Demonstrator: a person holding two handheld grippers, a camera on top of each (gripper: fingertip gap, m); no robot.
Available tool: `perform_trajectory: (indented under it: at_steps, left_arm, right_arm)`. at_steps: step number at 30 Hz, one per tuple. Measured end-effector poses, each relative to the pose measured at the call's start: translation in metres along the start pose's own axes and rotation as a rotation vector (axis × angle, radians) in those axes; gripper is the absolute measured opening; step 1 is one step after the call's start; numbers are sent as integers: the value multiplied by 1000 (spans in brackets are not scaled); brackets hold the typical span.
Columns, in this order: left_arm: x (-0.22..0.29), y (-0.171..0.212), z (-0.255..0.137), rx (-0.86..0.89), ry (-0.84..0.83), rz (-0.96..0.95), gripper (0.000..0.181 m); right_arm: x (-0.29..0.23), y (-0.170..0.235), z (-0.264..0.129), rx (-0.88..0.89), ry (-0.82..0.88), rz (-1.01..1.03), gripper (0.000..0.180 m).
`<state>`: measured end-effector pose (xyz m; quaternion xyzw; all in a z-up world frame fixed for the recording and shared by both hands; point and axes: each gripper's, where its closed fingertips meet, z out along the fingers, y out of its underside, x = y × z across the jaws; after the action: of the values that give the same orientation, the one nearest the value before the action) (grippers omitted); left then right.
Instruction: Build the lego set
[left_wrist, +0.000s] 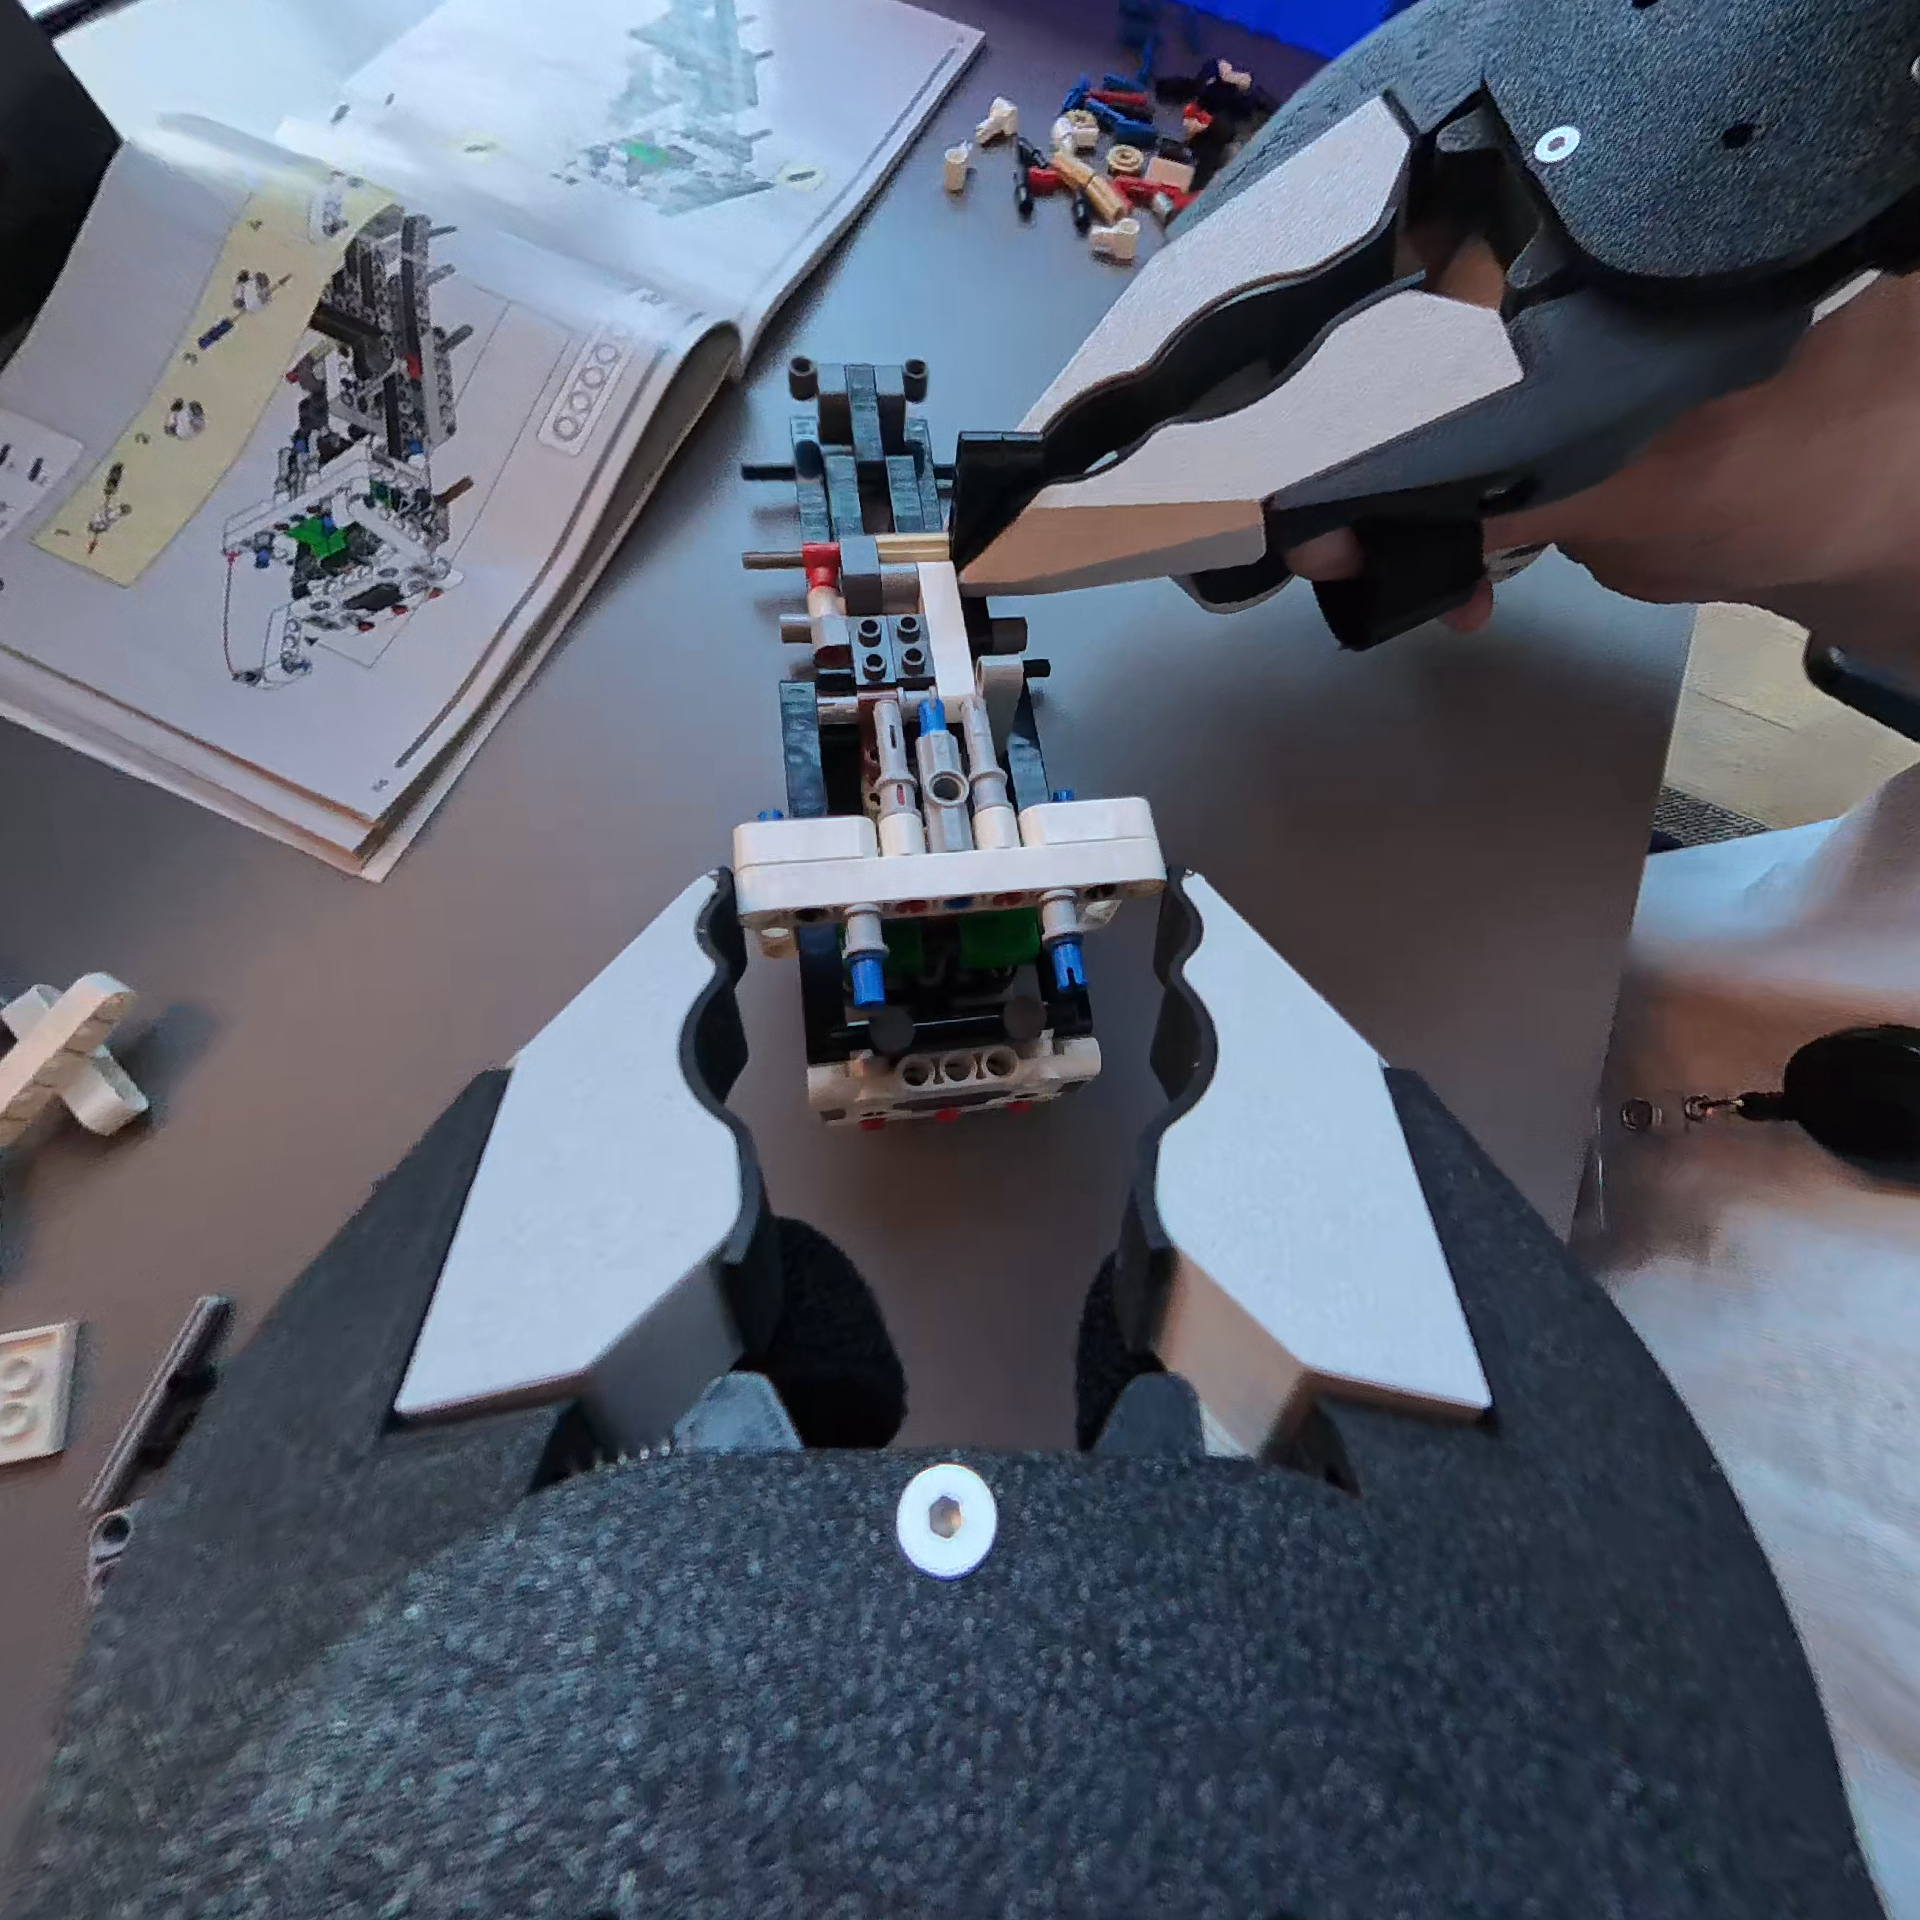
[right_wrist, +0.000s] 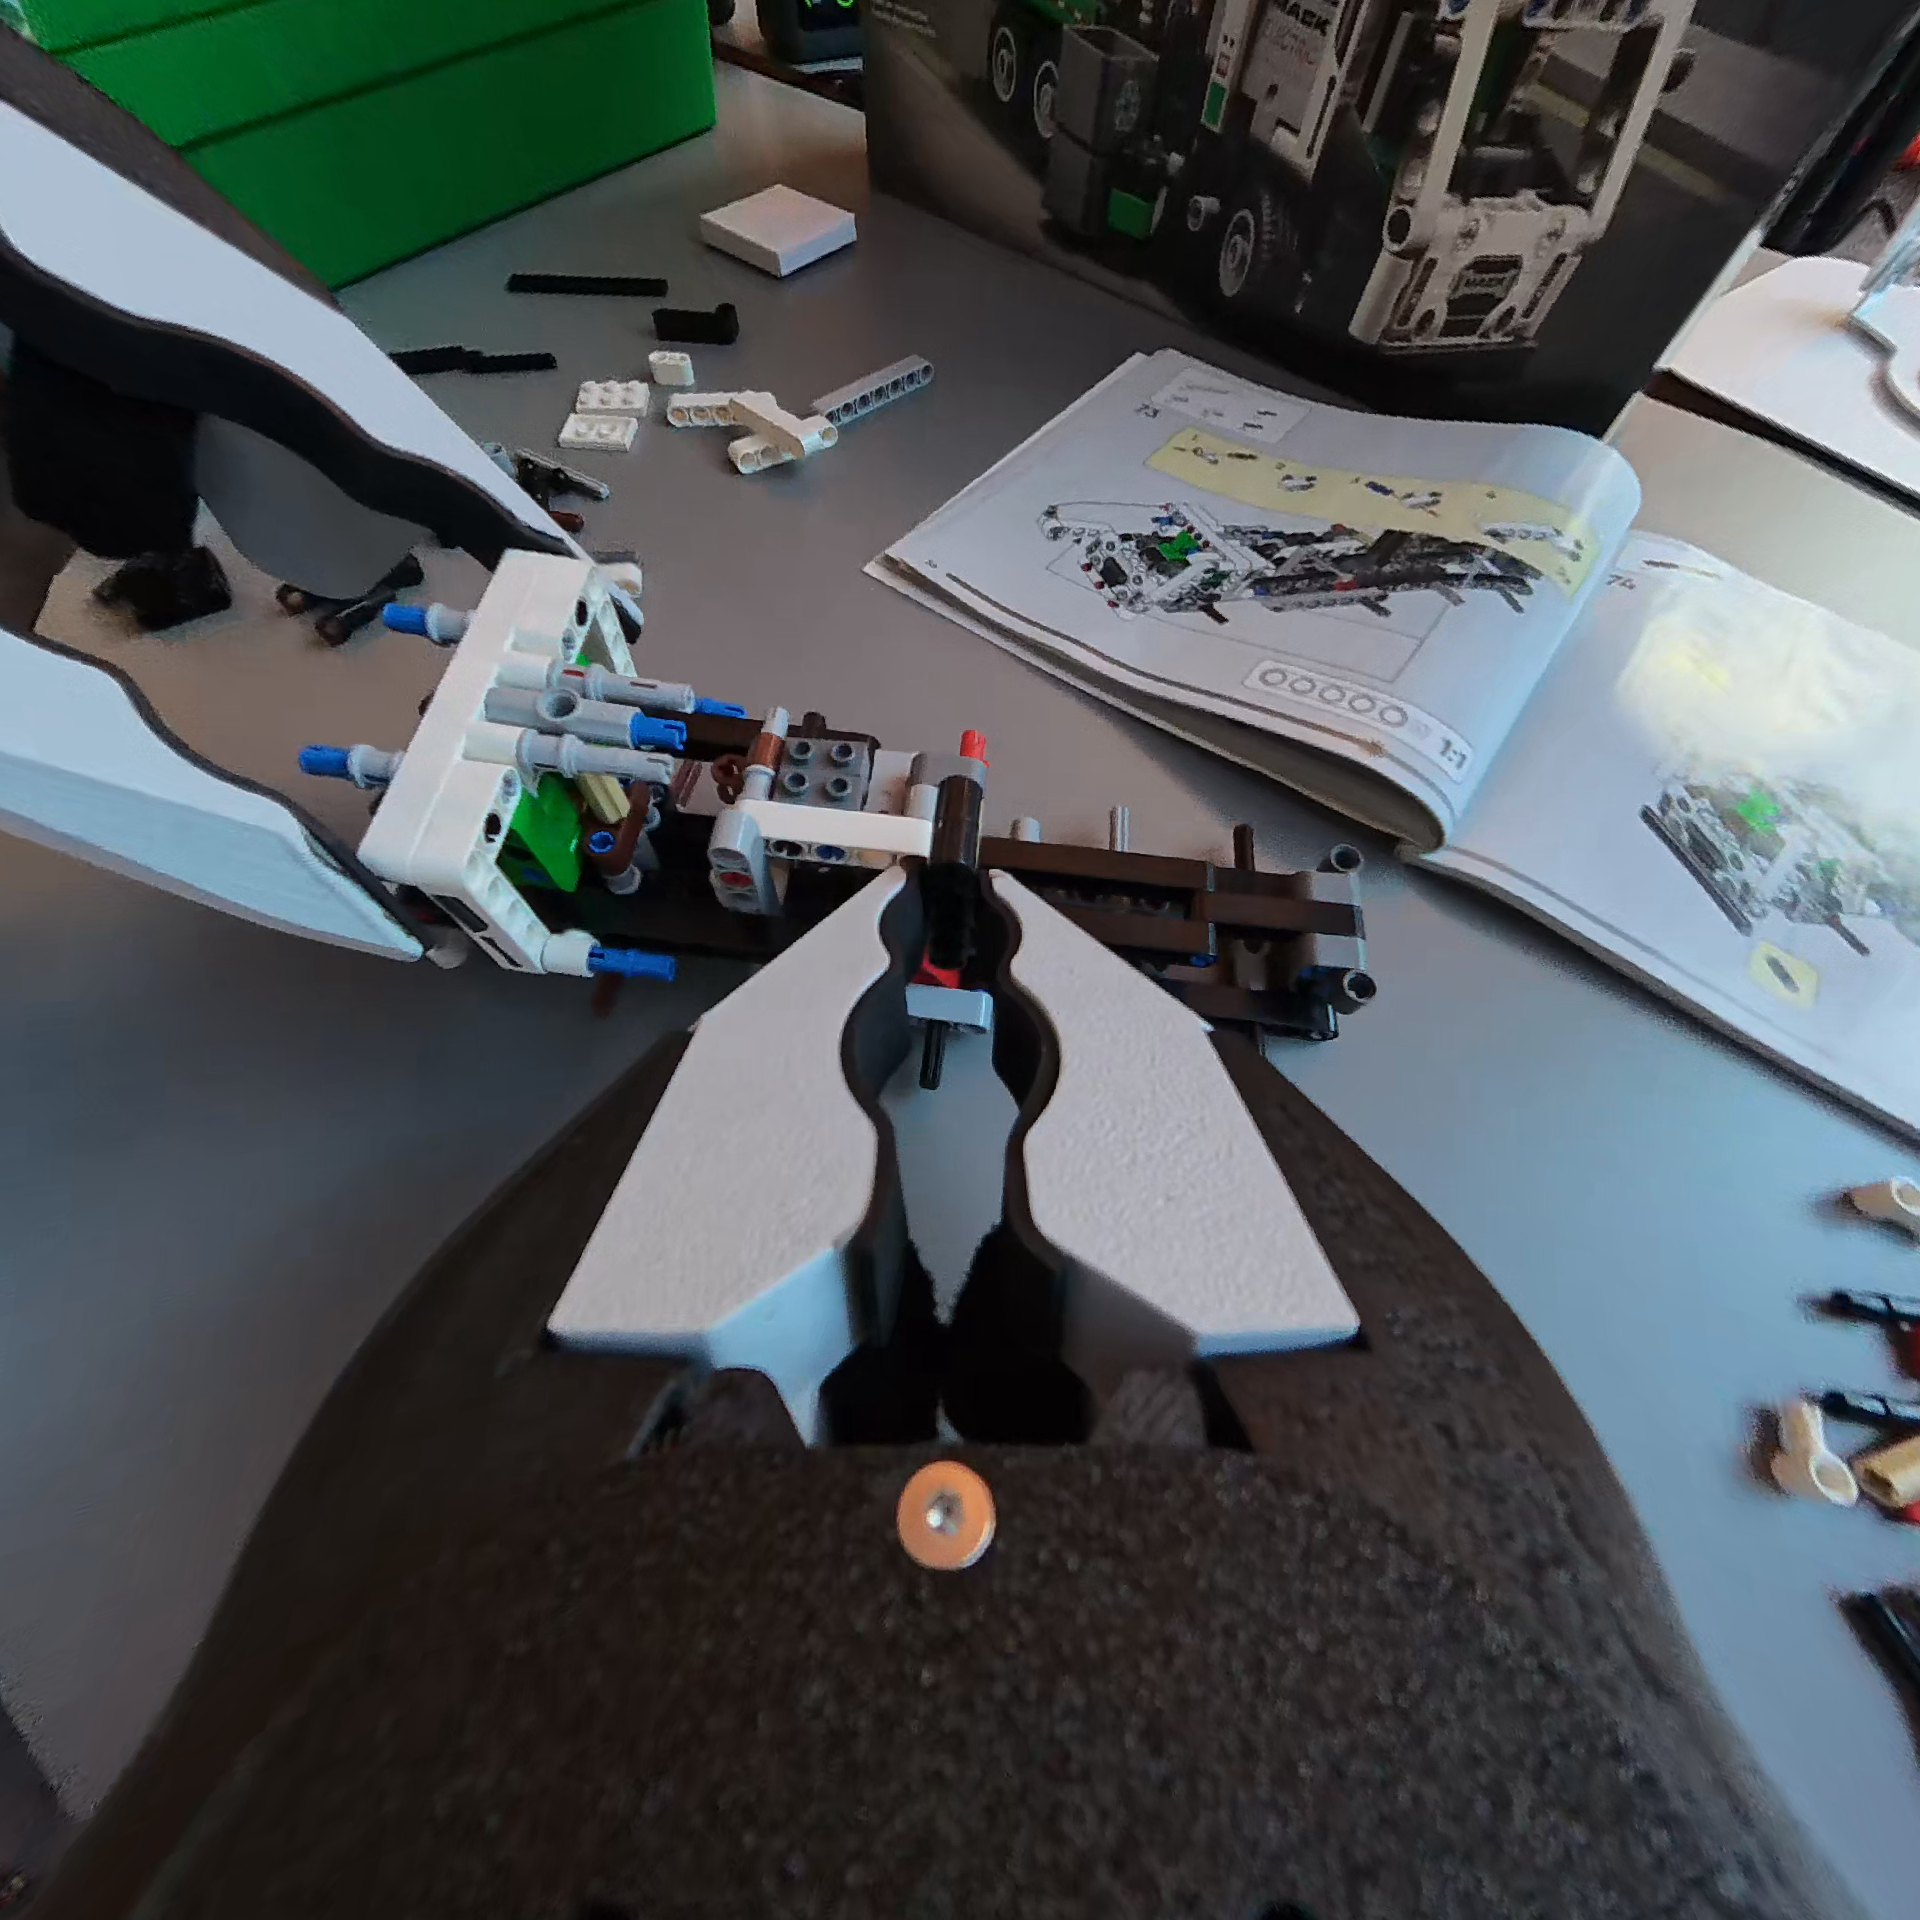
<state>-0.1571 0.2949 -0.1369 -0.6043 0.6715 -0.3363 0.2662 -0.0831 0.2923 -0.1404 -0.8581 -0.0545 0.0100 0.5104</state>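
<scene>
The long lego chassis (left_wrist: 902, 652) lies on the grey table, its white front frame (left_wrist: 1086, 831) facing my left gripper (left_wrist: 945, 896). The left fingers press both sides of that frame; the right wrist view shows this at the left (right_wrist: 488, 748). My right gripper (right_wrist: 945, 881) is shut on a small black connector (right_wrist: 956, 821) standing at the chassis' (right_wrist: 1143, 894) middle, beside a white beam (right_wrist: 842, 831). In the left wrist view the right gripper (left_wrist: 971, 525) comes in from the upper right, its tips at the chassis' side.
An open instruction booklet (left_wrist: 364, 416) (right_wrist: 1299, 582) lies beside the chassis. A pile of small parts (left_wrist: 1112, 135) lies beyond it. Loose white and black pieces (right_wrist: 748, 421), a green bin (right_wrist: 395, 104) and the set's box (right_wrist: 1299, 156) stand at the back. More small parts (right_wrist: 1860, 1455) lie at right. Tip to tip, the grippers are about 8 cm apart.
</scene>
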Motion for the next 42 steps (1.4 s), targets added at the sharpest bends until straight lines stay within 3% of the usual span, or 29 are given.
perform_trajectory:
  at_steps: [6, 10, 14, 20, 24, 27, 29, 33, 42]
  left_arm:
    - [-9, 6, 0, 61, 3, -79, 88]
    - [-14, -14, -29, 254, -59, -128, 97]
    - [-19, -14, -65, 399, -153, -175, 92]
    - [-2, 11, -71, 504, -183, -284, 68]
    - [-2, 20, -74, 498, -280, -282, 66]
    - [-3, 26, -76, 454, -319, -264, 64]
    - [-2, 29, -77, 447, -305, -289, 53]
    - [-1, 33, -72, 428, -272, -334, 54]
    - [1, 35, -58, 335, -398, -194, 50]
  right_arm:
    - [-1, -3, 11, 11, -53, 20, 9]
    - [7, -15, -19, 102, -79, 49, 27]
    - [33, -14, -60, 223, 5, 72, 44]
    - [47, 10, -81, 213, 21, 87, 45]
    - [51, 20, -73, 169, 45, 13, 43]
    - [51, 18, -71, 190, 86, -56, 28]
    - [52, 14, -72, 217, 107, -75, 25]
    - [54, 20, -70, 175, 114, -75, 27]
    - [55, 30, -74, 124, 127, -43, 27]
